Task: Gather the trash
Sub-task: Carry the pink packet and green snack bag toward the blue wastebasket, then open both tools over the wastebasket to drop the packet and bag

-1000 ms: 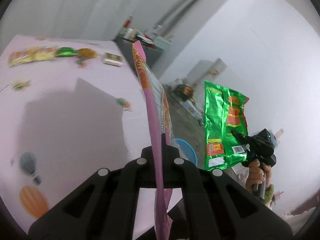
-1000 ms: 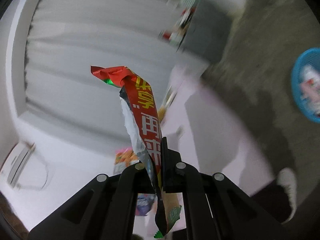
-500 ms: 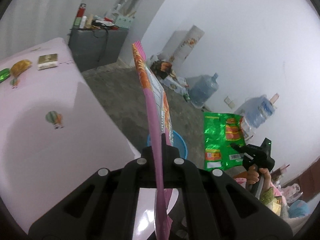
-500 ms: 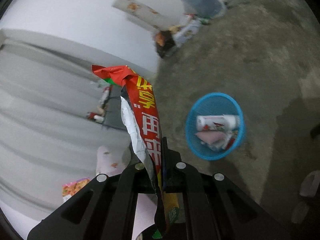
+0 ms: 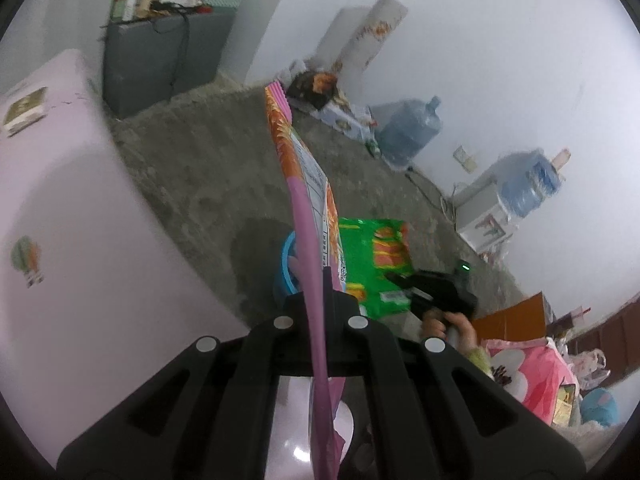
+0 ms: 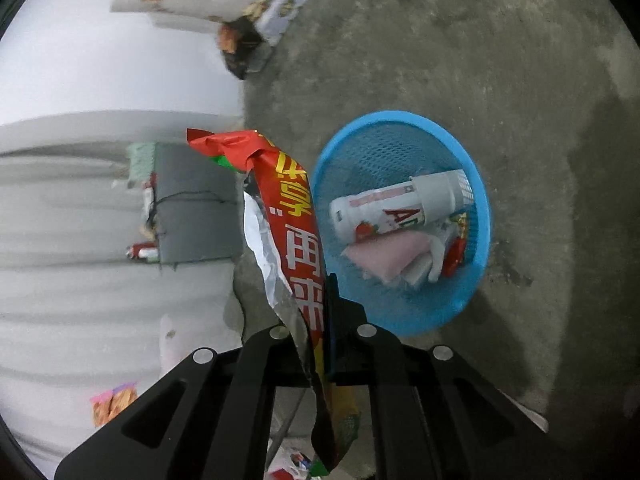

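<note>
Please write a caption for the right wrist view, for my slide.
Right gripper carries a red and green snack wrapper beside the blue mesh basket, which holds a white bottle.

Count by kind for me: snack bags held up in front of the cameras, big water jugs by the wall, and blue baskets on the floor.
Snack bags: 2, the pink bag and the green bag
Water jugs: 2
Blue basket: 1
Total: 5

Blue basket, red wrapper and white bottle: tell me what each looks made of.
Blue basket: apparently moulded plastic, with a matte solid rim and fine perforated mesh walls.
Red wrapper: likely metallised plastic film; the printed outside is glossy, and the torn inner face shows crinkled silver.
White bottle: probably plastic, smooth with a printed label; the material cannot be confirmed from here.
</note>
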